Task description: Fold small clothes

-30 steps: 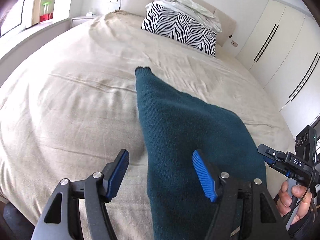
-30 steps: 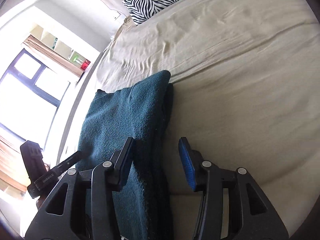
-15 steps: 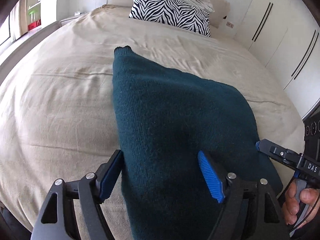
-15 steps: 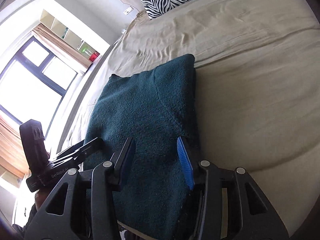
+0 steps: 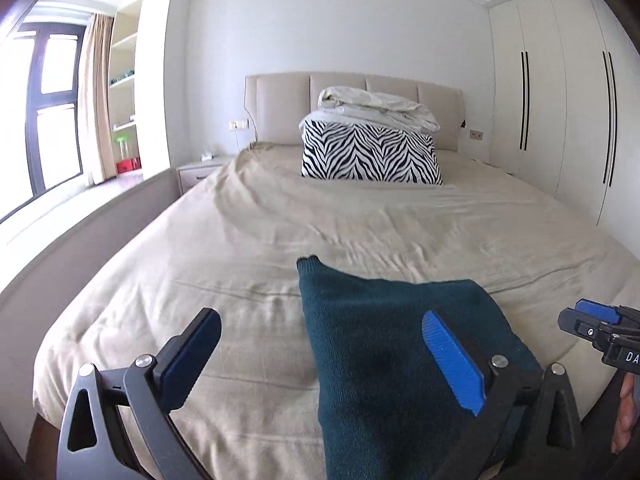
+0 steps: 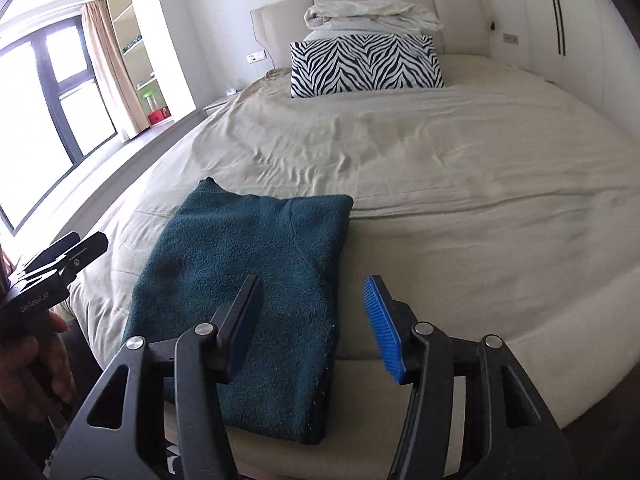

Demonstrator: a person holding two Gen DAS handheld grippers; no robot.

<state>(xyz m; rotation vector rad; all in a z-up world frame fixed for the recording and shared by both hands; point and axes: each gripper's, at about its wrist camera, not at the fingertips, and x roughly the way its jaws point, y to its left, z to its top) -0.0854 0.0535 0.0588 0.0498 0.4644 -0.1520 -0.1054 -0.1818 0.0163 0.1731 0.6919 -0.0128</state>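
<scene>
We count two grippers, one folded garment, one patterned pillow and one heap of bedding. Nearest to us in the left wrist view, our left gripper (image 5: 320, 354) hangs above the foot of the bed with its two fingers spread wide, holding nothing; the blue ribbed pad (image 5: 454, 362) on its right finger sits over the dark teal sweater (image 5: 384, 352), while the other finger is over bare sheet. In the right wrist view, our right gripper (image 6: 314, 326) is likewise spread apart and empty, its left finger above the sweater (image 6: 256, 260) and its blue-padded right finger beyond the sweater's right edge.

Each gripper appears at the margin of the other's view: the right one (image 5: 596, 326) at the right edge with the letters "DA" readable on its body, the left one (image 6: 60, 258) at the left edge with white lettering that looks like "GenRobot.AI", though it is small.

The sweater lies folded into one rough rectangle near the foot of the beige bed (image 6: 460, 168), a single cuff-like corner poking out at its far left.

Farther up, one zebra-striped pillow (image 5: 370, 154) stands before the padded headboard (image 5: 280, 104), with one rumpled white duvet (image 5: 376, 106) piled on top. One wardrobe (image 5: 560, 92) with dark vertical handles fills the right wall.
</scene>
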